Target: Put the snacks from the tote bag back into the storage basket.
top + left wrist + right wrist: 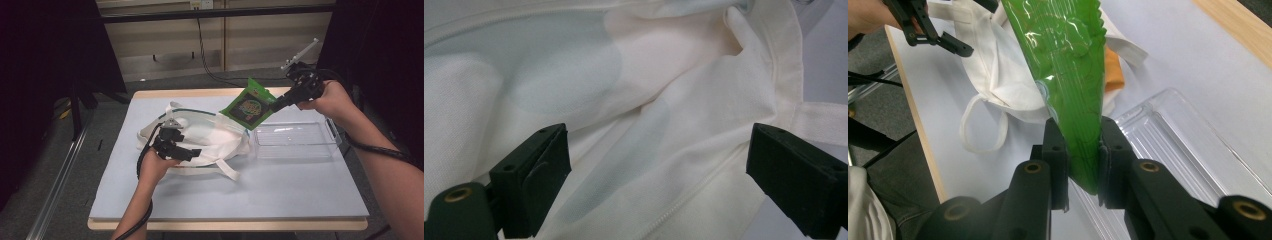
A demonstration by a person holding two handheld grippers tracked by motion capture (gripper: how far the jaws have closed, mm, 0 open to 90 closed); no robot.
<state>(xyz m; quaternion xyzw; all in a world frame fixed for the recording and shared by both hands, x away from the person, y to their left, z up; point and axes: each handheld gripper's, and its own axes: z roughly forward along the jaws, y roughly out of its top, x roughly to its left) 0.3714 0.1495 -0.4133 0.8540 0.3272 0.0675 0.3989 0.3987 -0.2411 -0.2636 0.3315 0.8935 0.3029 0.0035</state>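
**Lifting green packet above bag and tray**

Pinching a green packet (248, 106) by one edge between the pressed-together jaws of the right tool (1083, 155), raised clear of the counter (280, 190). Hangs tilted in the air in the high view, over the gap between a white bag (210, 137) and a clear tray (295, 141), touching neither. Seen edge-on in the right gripper view (1073, 65), glossy and crinkled, with a serrated top edge. Held by the right hand (330, 97) above the tray's far corner.

Resting low at the bag's near left side, the left tool (192, 154), gripped by the left hand (155, 167). Jaws spread wide in the left gripper view (659, 165), with cloth (649, 100) lying between them but not clamped. Folded and creased fabric there, a strap (824, 122) running off to the right.

Lying flat on the counter, the bag, its handles loose at the near side (227, 170). Something orange (1113, 70) showing at the bag's mouth in the right gripper view. Just right of the bag, the tray (1188, 145), sitting square on the counter.
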